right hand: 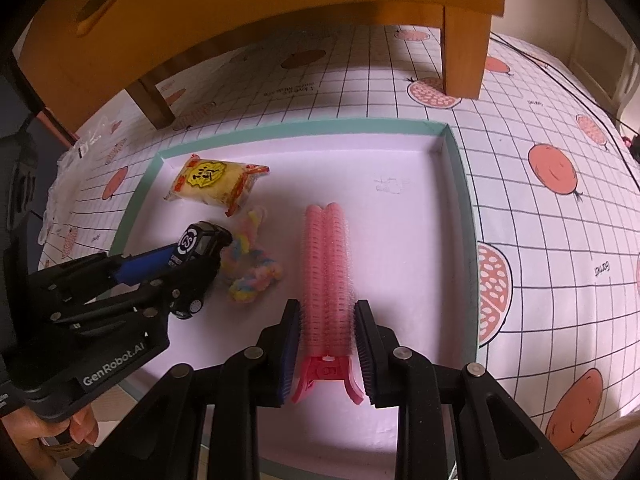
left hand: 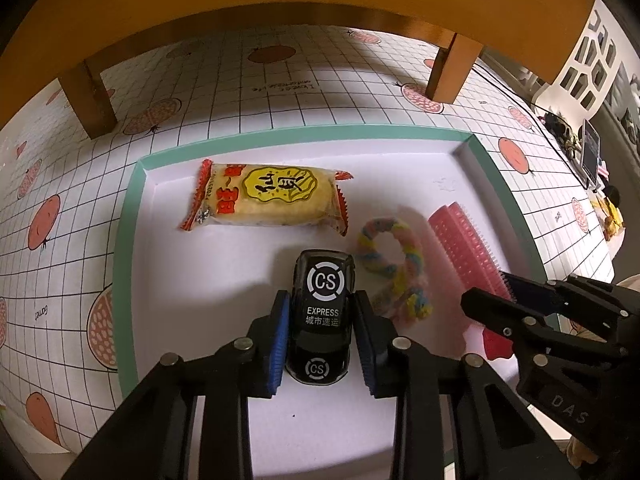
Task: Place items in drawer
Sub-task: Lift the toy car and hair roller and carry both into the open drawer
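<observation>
A: What has the left gripper got?

B: A black toy car, low in the middle of the left view. The blue pads sit against both its sides, so the jaws are closed on it, narrow but not fully together. The car's wheels look to be on the white tray floor.

A: And the right gripper?

B: Lower middle of the right view, its jaws flank a pink hair clip. The pads press the bristly sides near the hinged end, so it is clamped on the clip, which lies flat and runs up the frame.

A: Where is all this?

B: Inside a shallow white tray with a teal rim, lying on a grid cloth printed with orange fruit. A snack packet sits in the tray's upper left corner. A pastel rope knot lies between car and clip, just beside the car.

A: The drawer?

B: A wooden unit fills the top of both views, standing on legs behind the tray. I cannot tell whether a drawer is open.

A: Anything of the person?

B: A hand at lower left of the right view, gripping the left gripper's handle.
</observation>
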